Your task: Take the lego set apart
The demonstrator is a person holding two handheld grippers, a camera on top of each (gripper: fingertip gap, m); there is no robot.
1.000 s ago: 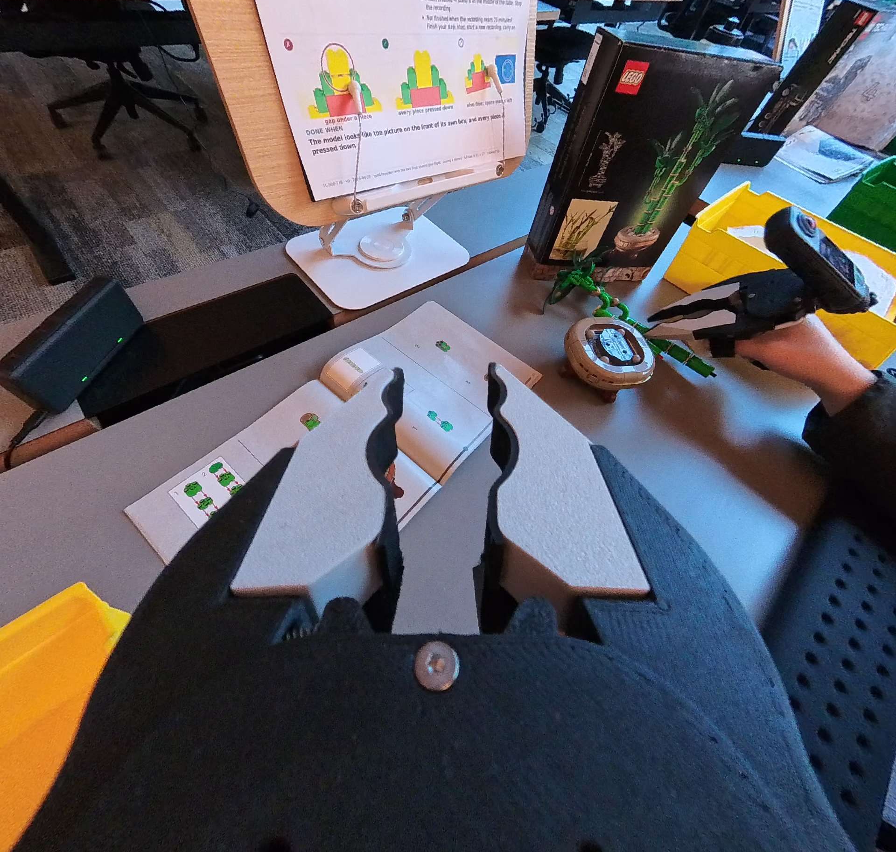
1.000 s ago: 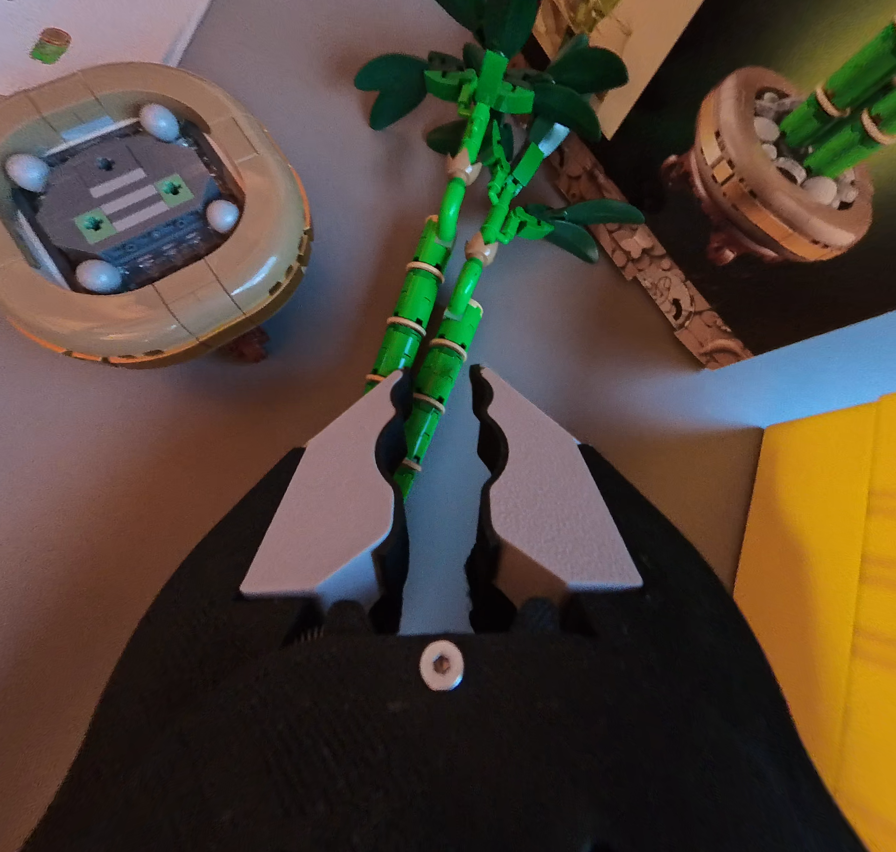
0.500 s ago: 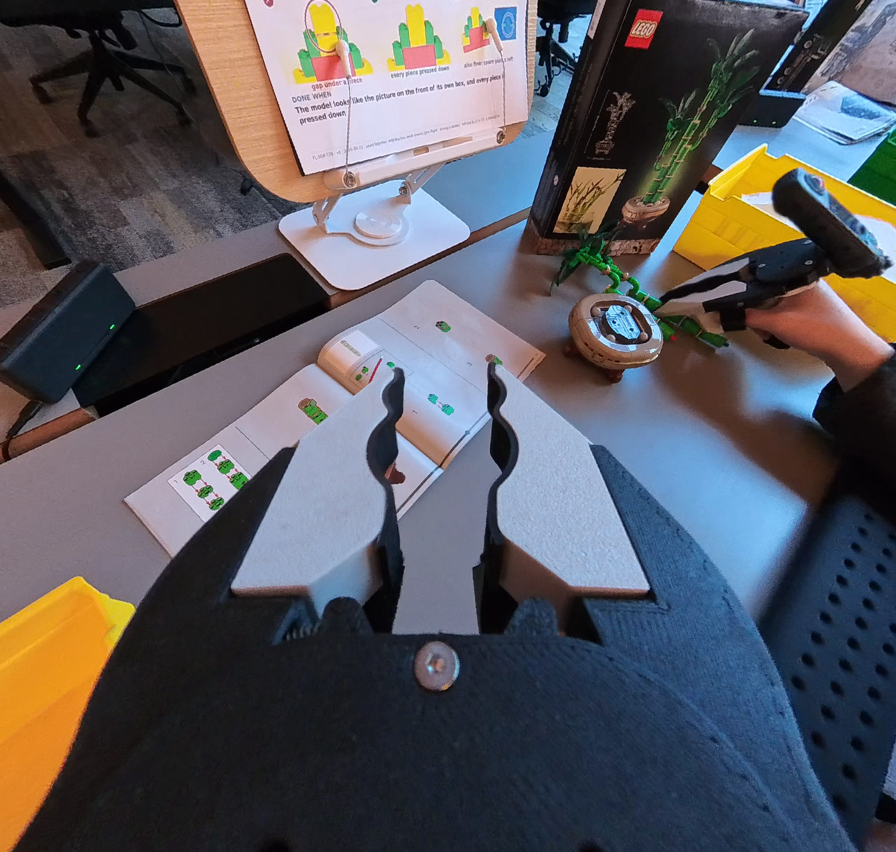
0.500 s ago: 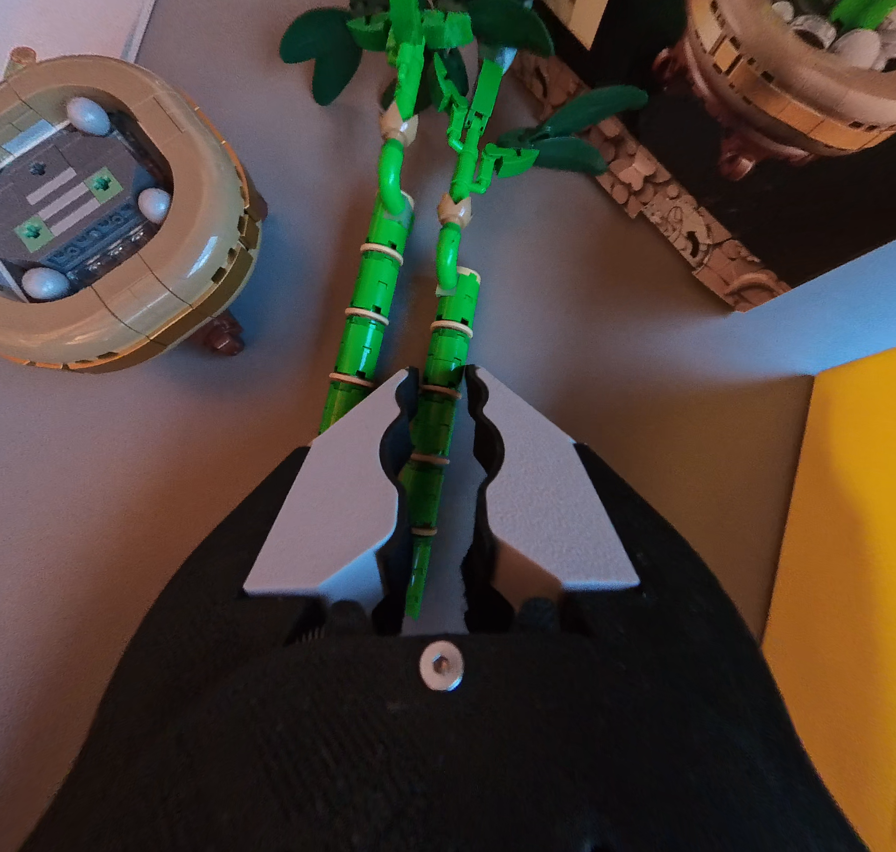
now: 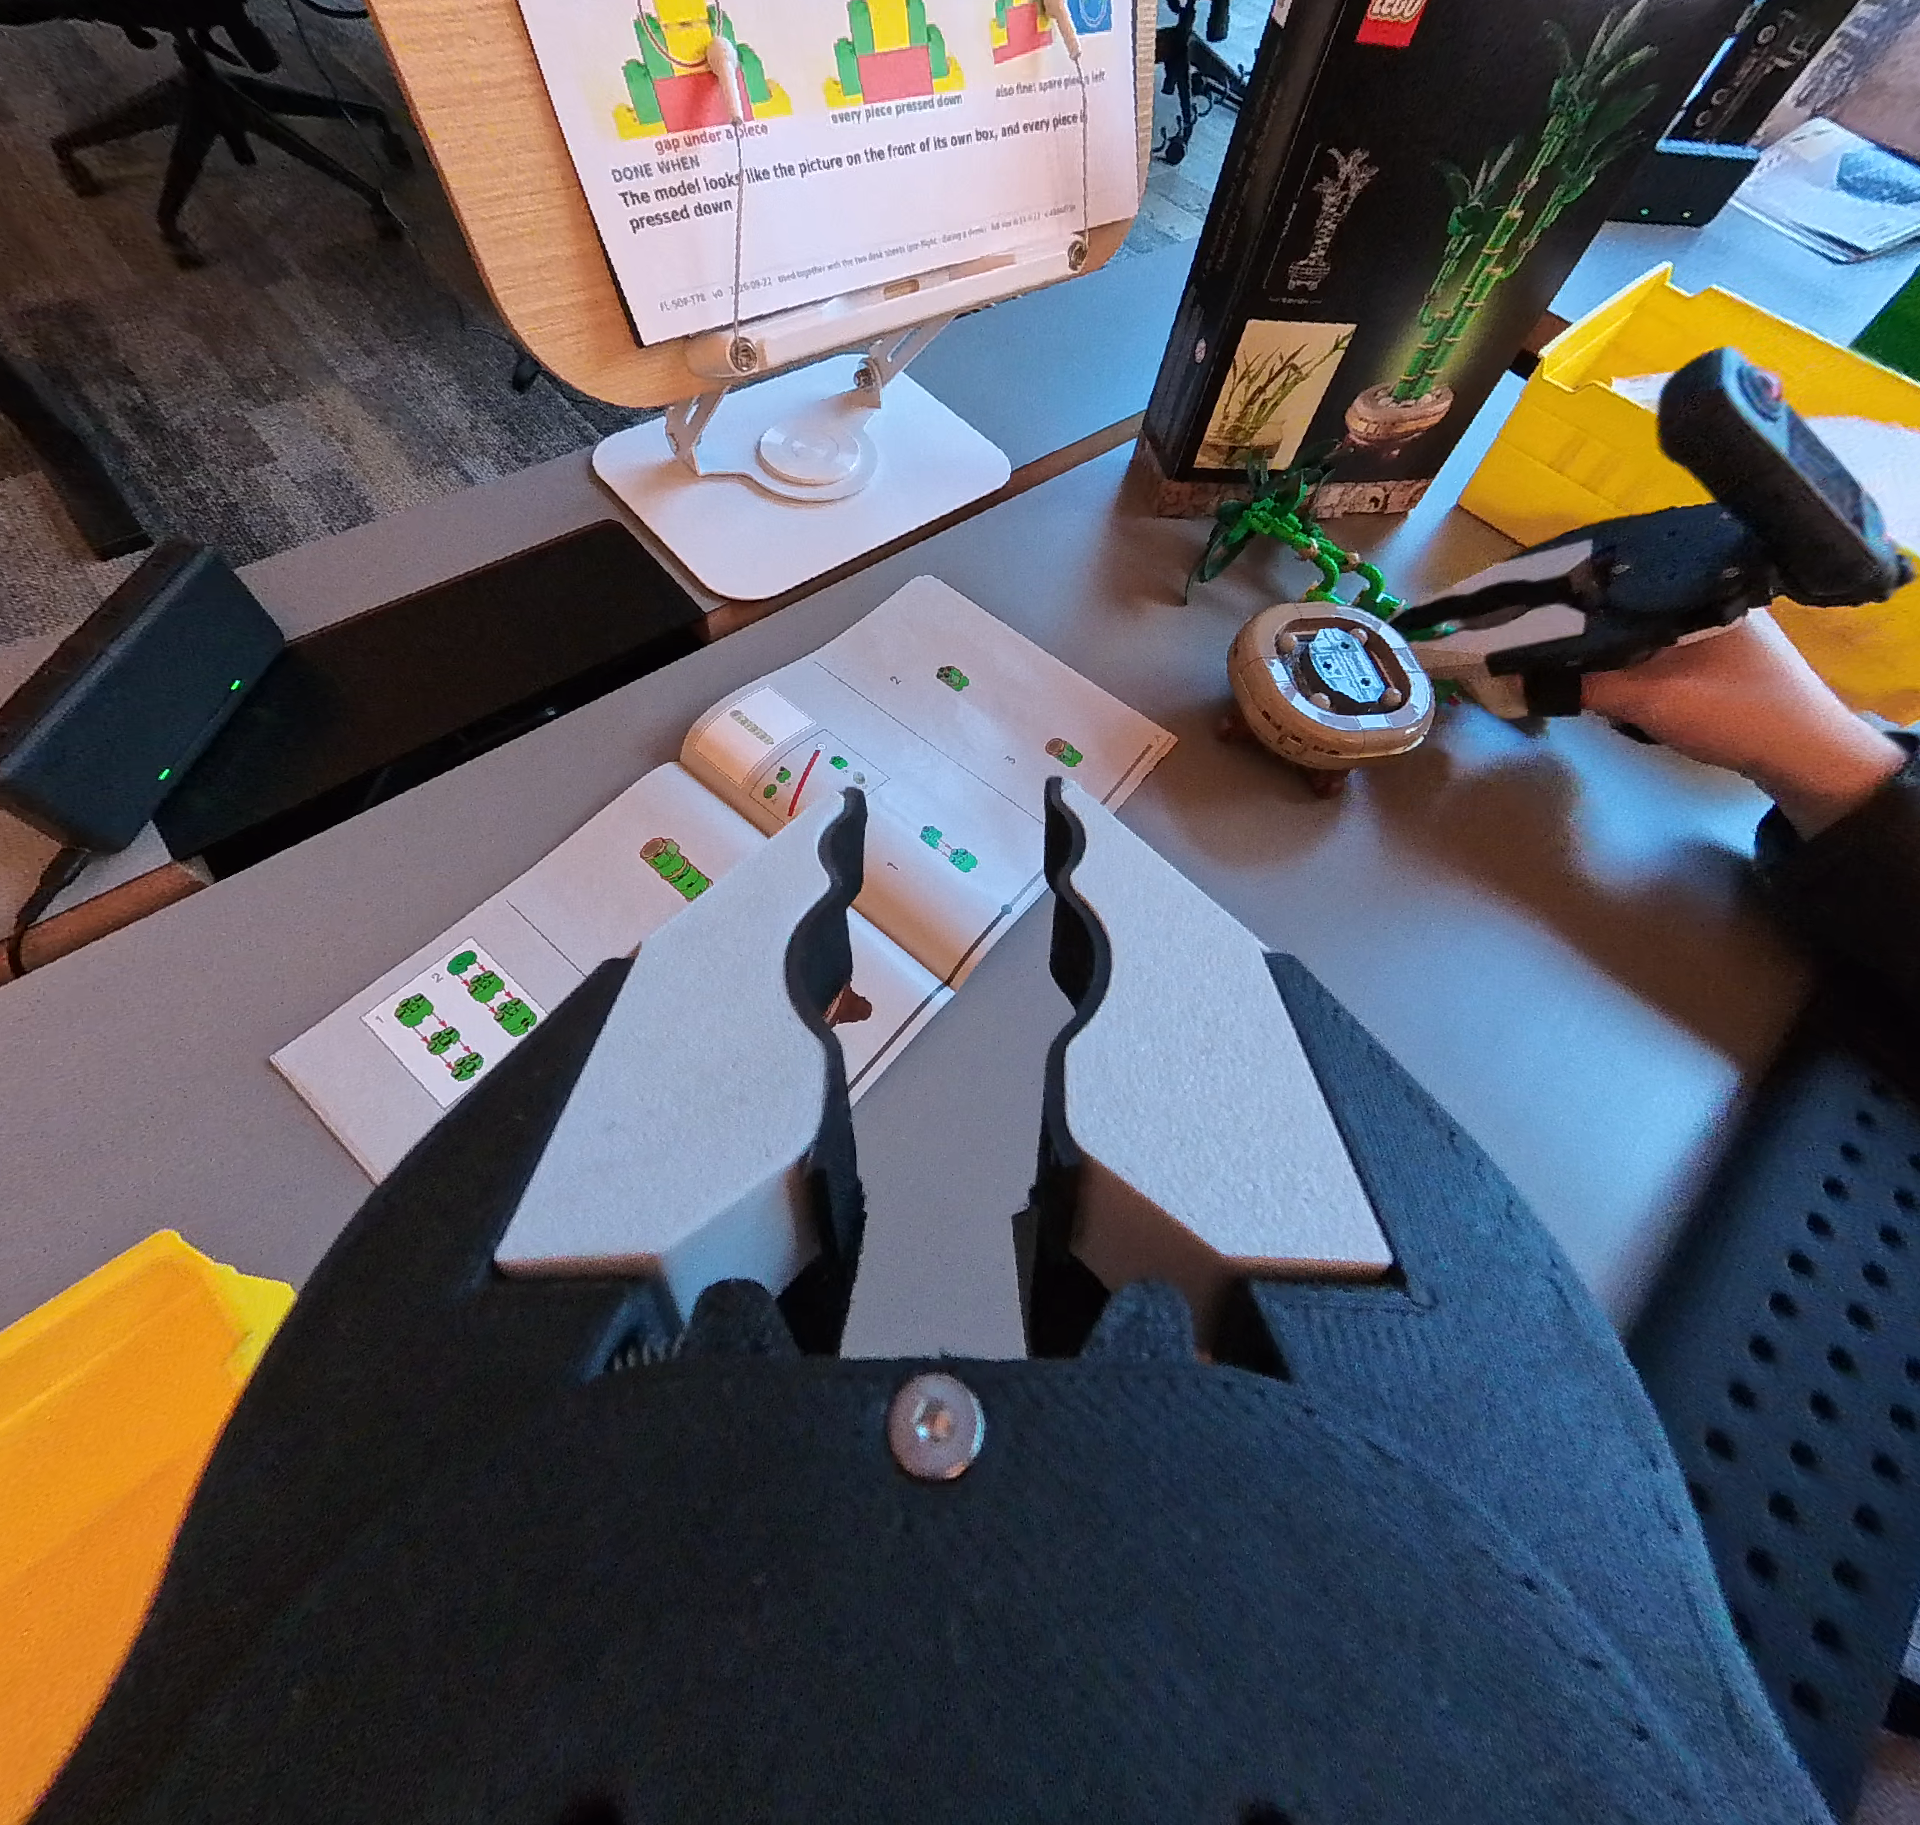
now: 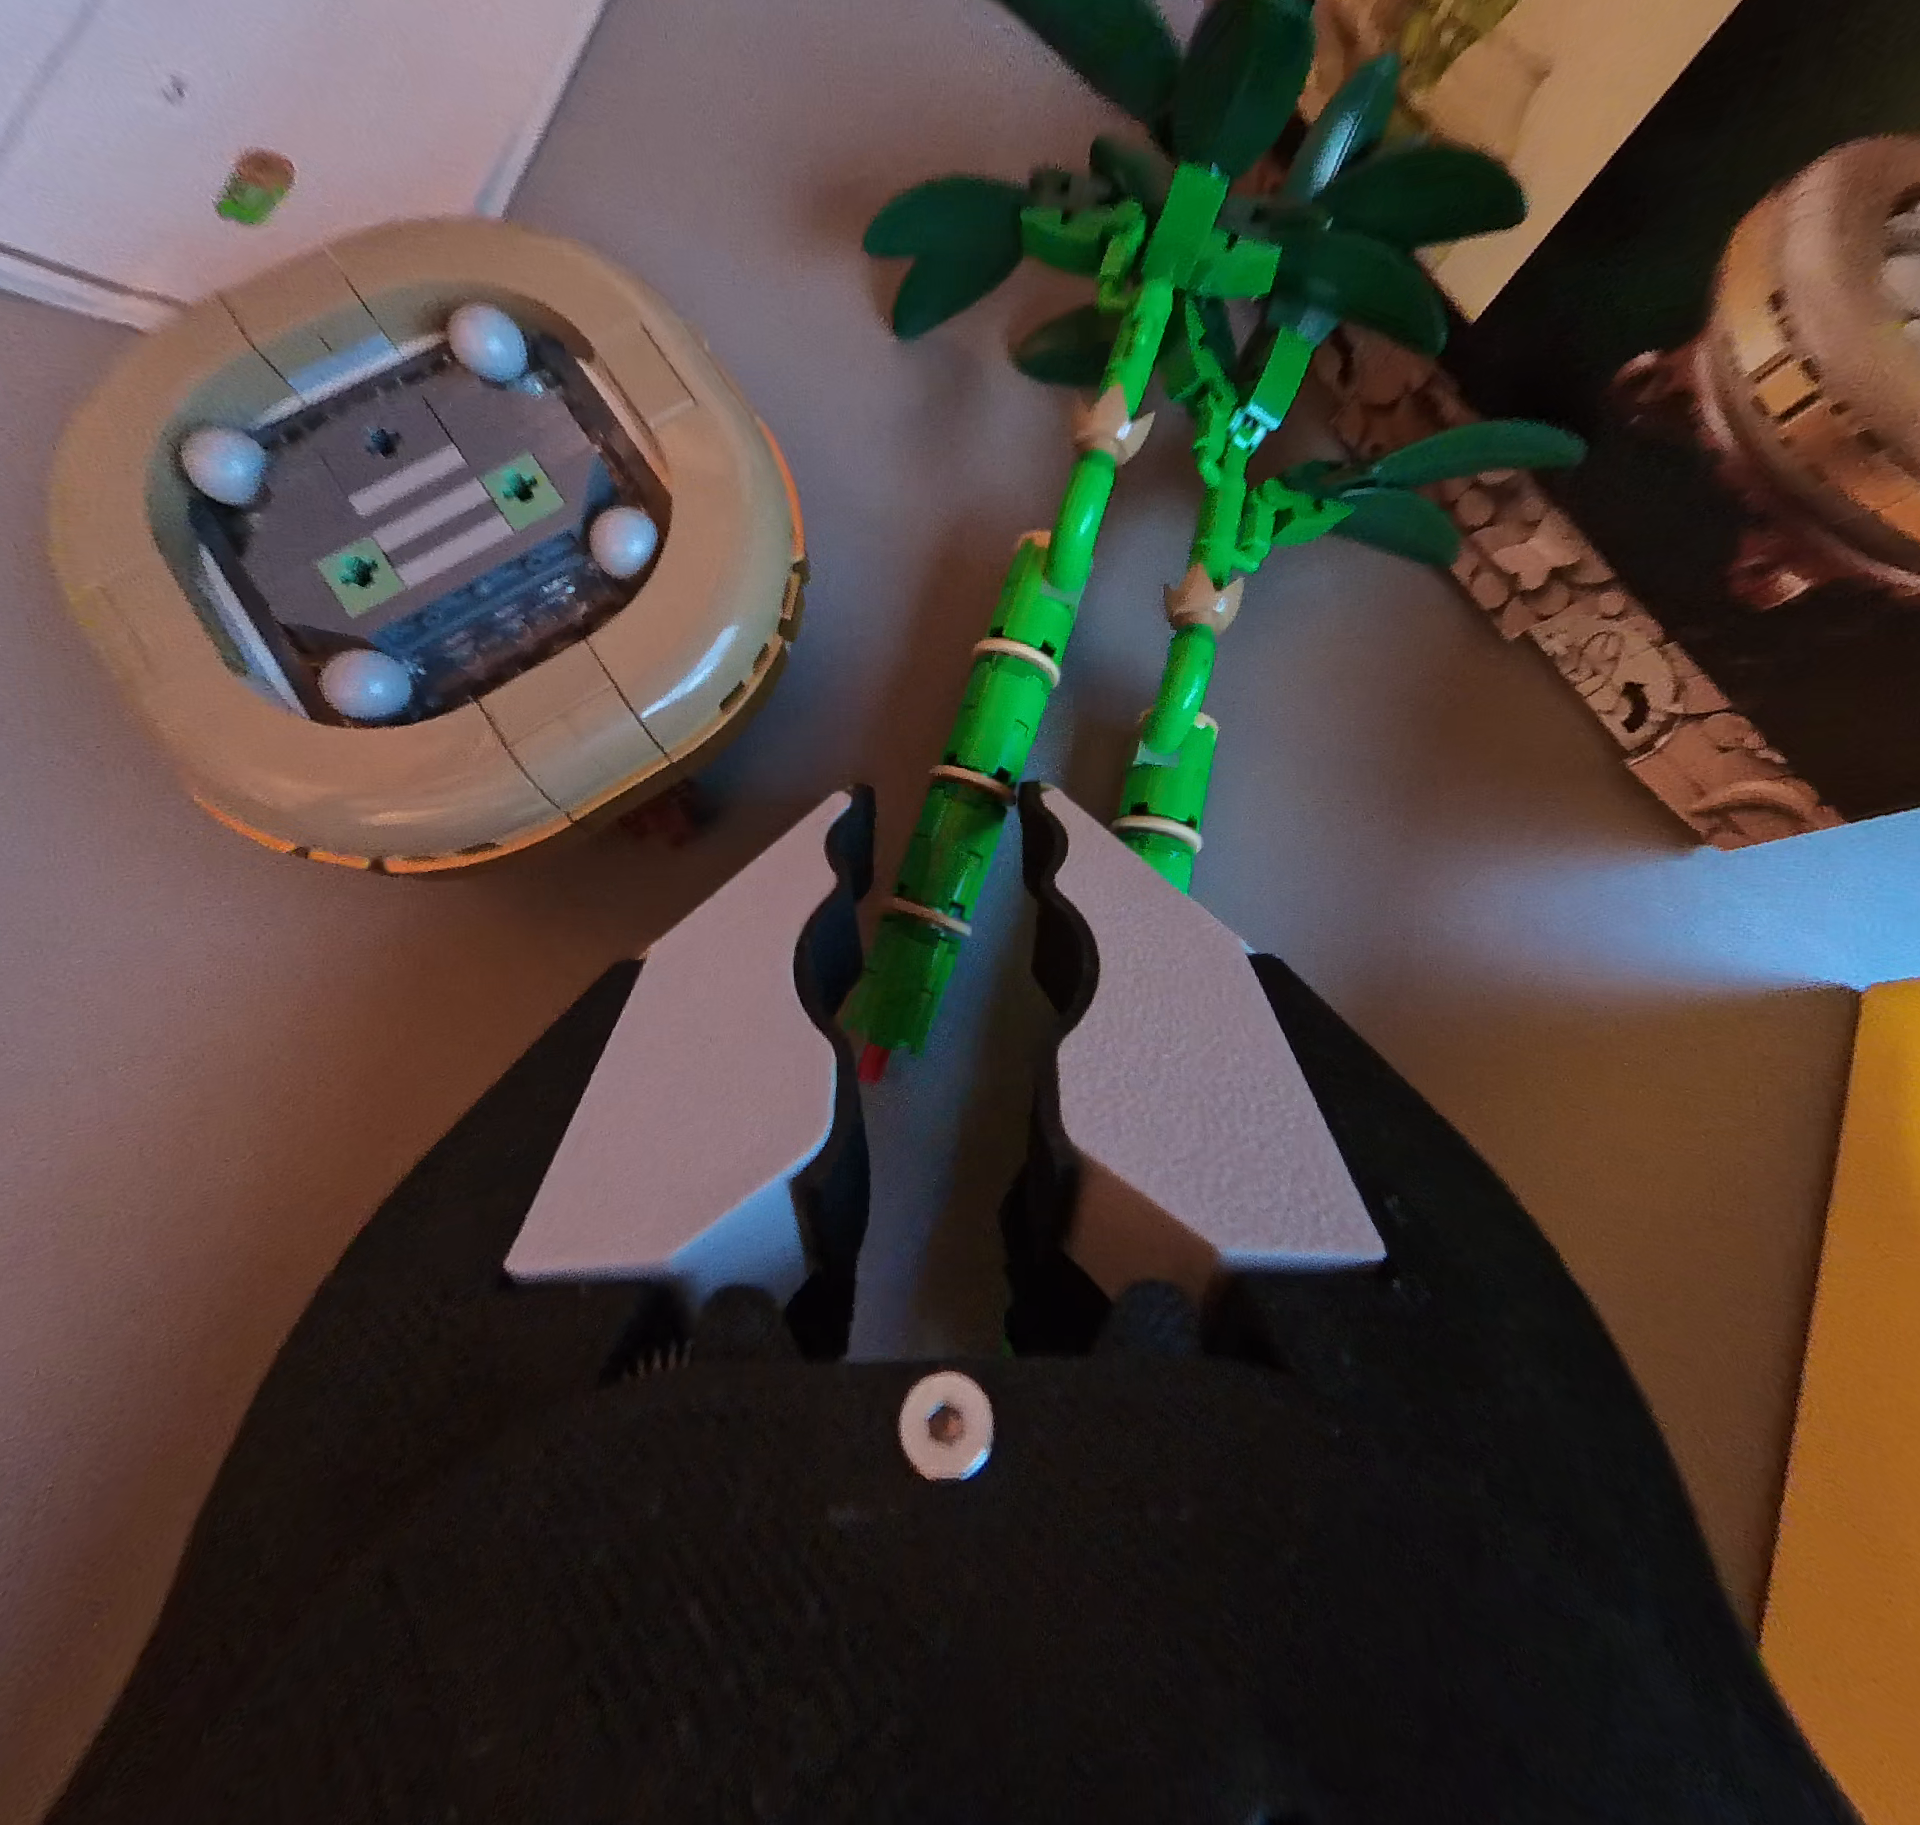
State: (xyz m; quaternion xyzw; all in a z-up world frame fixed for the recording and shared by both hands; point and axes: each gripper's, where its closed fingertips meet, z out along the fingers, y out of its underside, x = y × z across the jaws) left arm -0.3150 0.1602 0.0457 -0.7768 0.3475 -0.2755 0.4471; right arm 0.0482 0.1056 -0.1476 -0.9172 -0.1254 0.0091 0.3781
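The tan lego pot [image 6: 416, 549] stands on the grey table with its dark studded top bare. Two green bamboo stalks lie beside it, leaves toward the set's box. My right gripper [image 6: 945, 799] is open, its fingers either side of the lower part of the left stalk [image 6: 997, 715], whose red-tipped end lies between them. The right stalk [image 6: 1174, 736] runs behind the right finger. My left gripper [image 5: 951, 809] is open and empty over the open instruction booklet [image 5: 623, 871]. From there the pot [image 5: 1330, 679], the stalks [image 5: 1288, 539] and the right gripper [image 5: 1455, 643] show at the right.
The black lego box [image 5: 1455, 165] stands behind the stalks. A yellow bin [image 5: 1621, 404] sits at the far right and another [image 5: 94, 1463] at the near left. A wooden stand [image 5: 447, 113] holding a sheet is at the back. A black perforated chair [image 5: 1808, 1308] is at the right. Across from one pair of fingers to the other is roughly 40 centimetres. To reach the tan lego pot [image 6: 416, 549] in a straight line is about 8 centimetres for my right fingers, about 30 centimetres for my left.
My right gripper has shifted left, from straddling the right stalk to straddling the left one. My left gripper has drifted slightly forward over the booklet, still open.
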